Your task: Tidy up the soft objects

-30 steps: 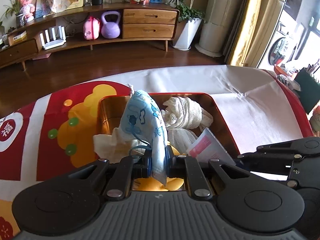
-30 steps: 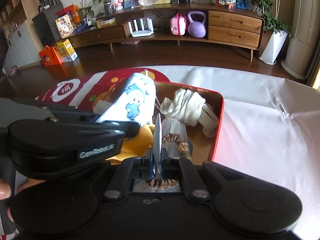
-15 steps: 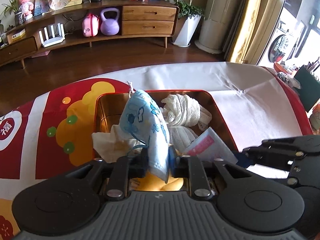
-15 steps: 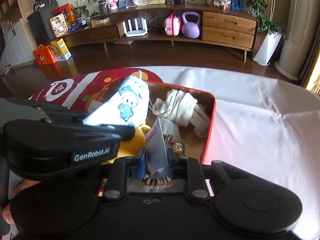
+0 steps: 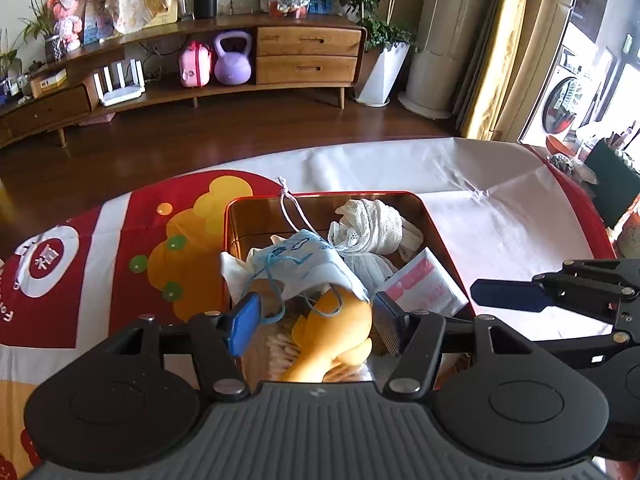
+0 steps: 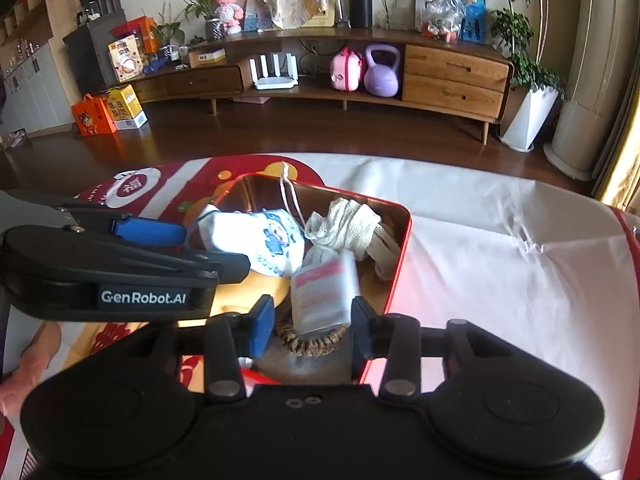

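Right now I am holding my left gripper (image 5: 316, 320) with its jaws spread wide and nothing between them, low over the near end of the red tin (image 5: 436, 232). Just ahead of it the blue-printed face mask (image 5: 308, 260) is lying loose in the tin, draped over the yellow plush toy (image 5: 336, 328), its long axis running roughly across my line of sight and its blue ear loop (image 5: 276, 300) trailing close to my left finger pad. My right gripper (image 6: 312, 320) is also standing open and empty, straddling the clear sachet with the pink label (image 6: 324, 292), which is lying long-ways away from me on top of a braided brown hair tie (image 6: 312, 342). Beyond both, toward the tin's far right corner, the cream knitted cloth (image 5: 372, 224) is sitting bunched, and a white cord (image 5: 290, 204) is hanging over the far rim. The tin itself is resting on the bench near the edge of the red and yellow printed cloth (image 5: 132, 240), with white sheet (image 5: 500, 216) off to the right. I am judging that both pieces are already inside, so the next move is likely a straight pull back; the mask's loop by my left pad is the one thing that could snag.
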The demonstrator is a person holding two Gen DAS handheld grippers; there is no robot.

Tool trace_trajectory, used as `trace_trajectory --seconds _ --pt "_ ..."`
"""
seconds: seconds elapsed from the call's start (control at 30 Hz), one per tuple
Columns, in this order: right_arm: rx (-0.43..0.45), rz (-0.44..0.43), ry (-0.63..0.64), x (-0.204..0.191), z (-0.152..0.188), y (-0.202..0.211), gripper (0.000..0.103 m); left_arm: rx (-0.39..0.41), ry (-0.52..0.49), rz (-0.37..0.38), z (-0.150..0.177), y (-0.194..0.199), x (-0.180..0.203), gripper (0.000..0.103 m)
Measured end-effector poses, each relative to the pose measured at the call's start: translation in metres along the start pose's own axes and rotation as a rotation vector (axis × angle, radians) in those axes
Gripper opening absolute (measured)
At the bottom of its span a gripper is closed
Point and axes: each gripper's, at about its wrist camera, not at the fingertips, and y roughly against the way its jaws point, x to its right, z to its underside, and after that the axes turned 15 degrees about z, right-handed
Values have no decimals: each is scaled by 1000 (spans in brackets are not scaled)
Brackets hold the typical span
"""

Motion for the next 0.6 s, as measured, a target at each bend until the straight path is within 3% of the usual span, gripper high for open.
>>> trace_trajectory --seconds 0.37,0.5,0.6 --pt "80 -17 14 2 11 54 61 79 -27 -11 17 60 20 66" --pt "111 -34 -5 7 18 77 64 115 -36 -5 27 85 29 73" --pt "143 -35 -15 8 26 95 71 137 -39 4 37 102 35 73"
